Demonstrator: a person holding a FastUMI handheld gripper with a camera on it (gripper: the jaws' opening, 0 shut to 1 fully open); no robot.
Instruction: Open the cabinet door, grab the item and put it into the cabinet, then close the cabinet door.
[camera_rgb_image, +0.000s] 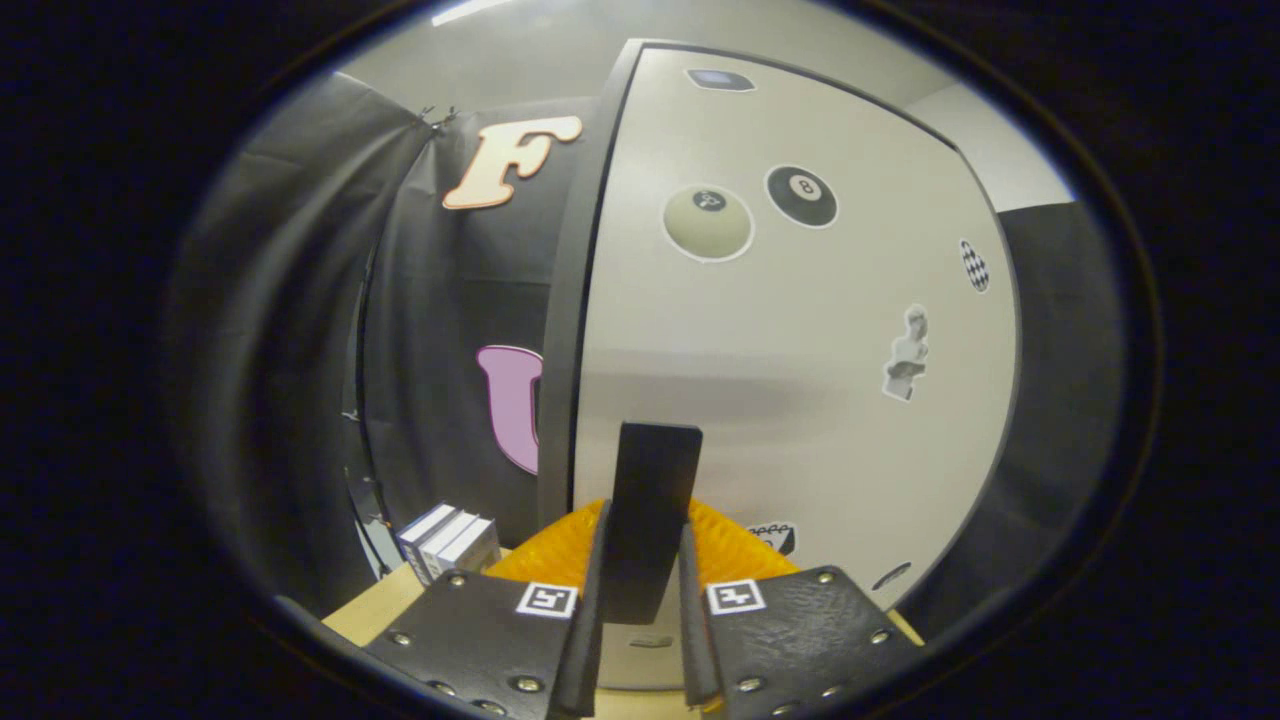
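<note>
In the gripper view, the gripper (643, 590) is seen at the near bottom, its two black fingers (585, 610) closed in on a flat black handle (652, 510) that stands upright between them. Both fingers are pressed against the sides of the handle, so the gripper is clenched on it. A square black-and-white marker is carried on the top of each finger block, and orange padding (560, 555) is visible just behind the fingers on either side of the handle.

The handle is mounted on the cabinet door (790, 350), a pale grey panel with a dark edge that rises just ahead of the fingers. Several stickers are stuck on the door: a cream ball sticker (708, 222) and a black eight-ball sticker (801, 196) side by side high up, a small bust sticker (906, 355) further right, and a checkered one (974, 265) near the right edge. Whether the door is shut or ajar cannot be told.

To the left of the door, a few grey boxes (450, 540) are stood together on the light wooden desk (375, 605), near the booth's black cloth wall (300, 350). Which thing is to be put into the cabinet cannot be told.
</note>
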